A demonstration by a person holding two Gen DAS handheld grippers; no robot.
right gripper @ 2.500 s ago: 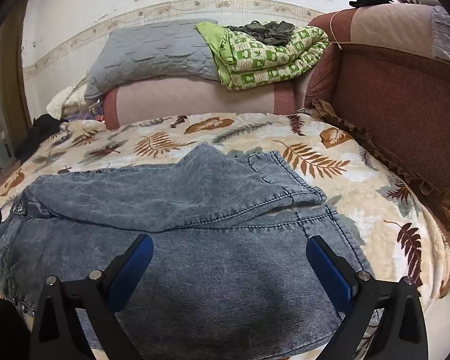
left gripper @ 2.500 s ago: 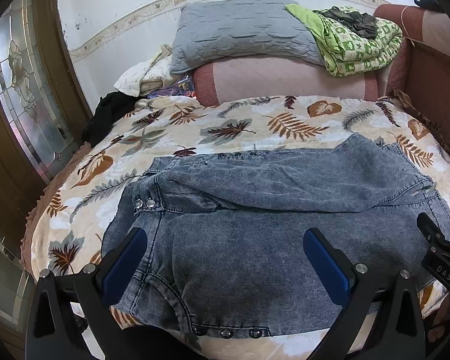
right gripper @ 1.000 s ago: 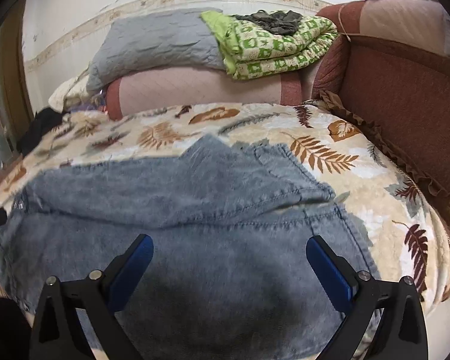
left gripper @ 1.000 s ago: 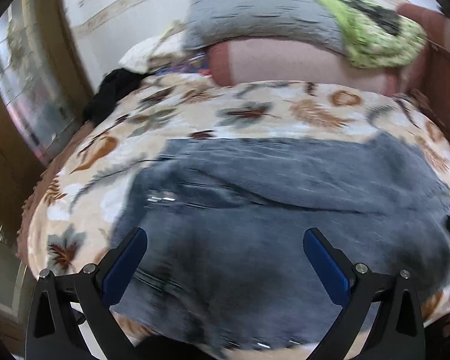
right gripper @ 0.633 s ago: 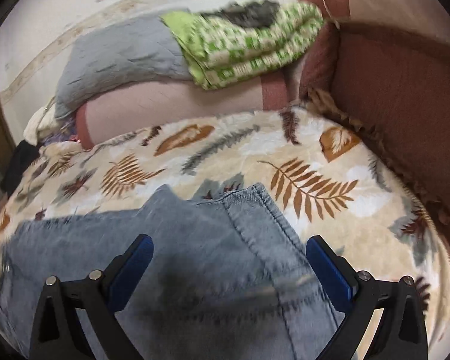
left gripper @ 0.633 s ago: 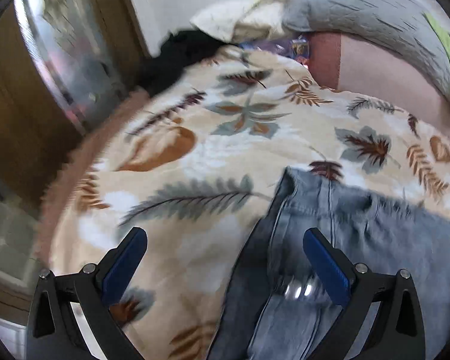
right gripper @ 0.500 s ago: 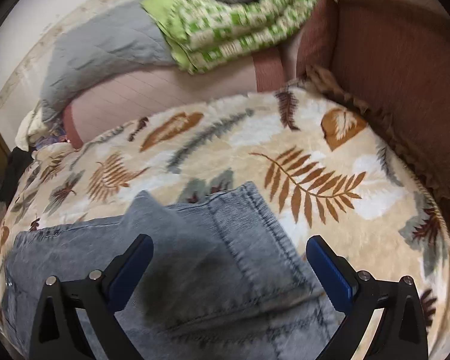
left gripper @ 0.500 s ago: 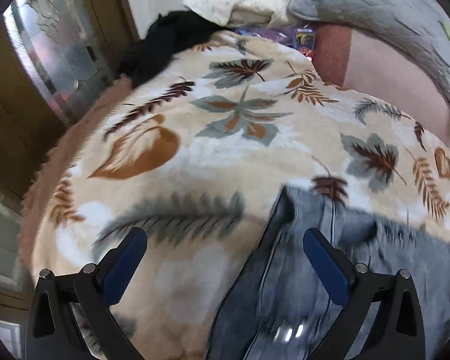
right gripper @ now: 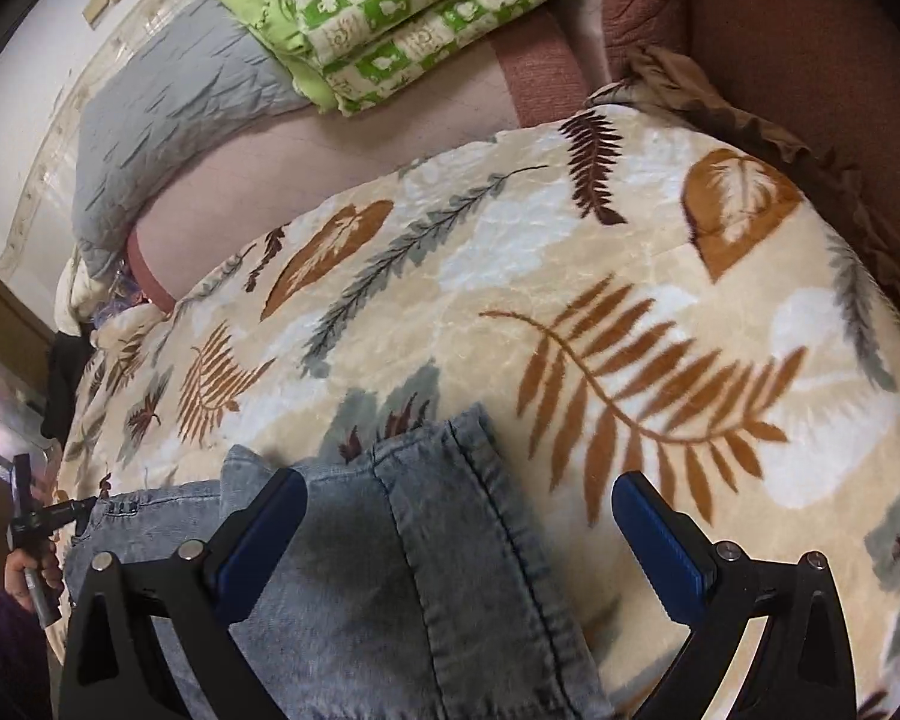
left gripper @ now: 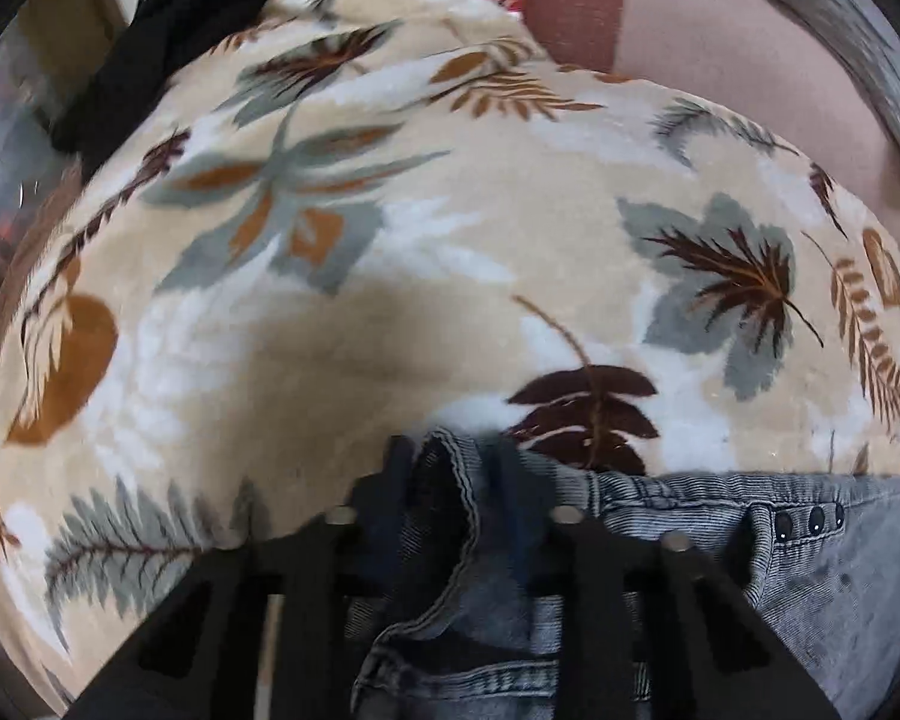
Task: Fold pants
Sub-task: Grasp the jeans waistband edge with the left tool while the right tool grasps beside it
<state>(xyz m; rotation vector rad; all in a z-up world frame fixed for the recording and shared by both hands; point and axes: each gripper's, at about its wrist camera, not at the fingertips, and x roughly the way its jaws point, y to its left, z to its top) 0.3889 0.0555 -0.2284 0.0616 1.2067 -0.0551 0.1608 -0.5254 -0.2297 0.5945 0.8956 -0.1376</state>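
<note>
Both grippers have swung out from over the middle of the jeans to its two far ends, and both have tipped down toward the bed.

Left wrist view: left gripper point(left gripper: 459, 474) has just been closing and its jaws now stand narrow, with a bunched corner of the jeans point(left gripper: 720, 546) at the waistband end between them. Pads look pressed on the denim, so I read this as a pinch on the fabric. Snap buttons point(left gripper: 810, 519) sit just to the right of the grip. Rest of the garment runs off the lower right edge. Leaf-print blanket point(left gripper: 390, 276) fills the view above. Frame is motion-blurred, and the gripper's own black arms hide how much cloth is caught.

Right wrist view: right gripper point(right gripper: 459, 525) is wide, nothing pinched. Blue pads straddle the leg hem of the jeans point(right gripper: 402, 588), which lies flat on the blanket point(right gripper: 630, 276); whether the pads touch the cloth I can't tell. Left gripper point(right gripper: 48, 519) and the hand point(right gripper: 27, 579) holding it show small at far left.

Step in hand: grabbing both far corners for the next fold. Next move, as I judge it: right closes on the hem corner, then both lift together and bring the edge over. Near edge of the jeans is cut off in both views.
</note>
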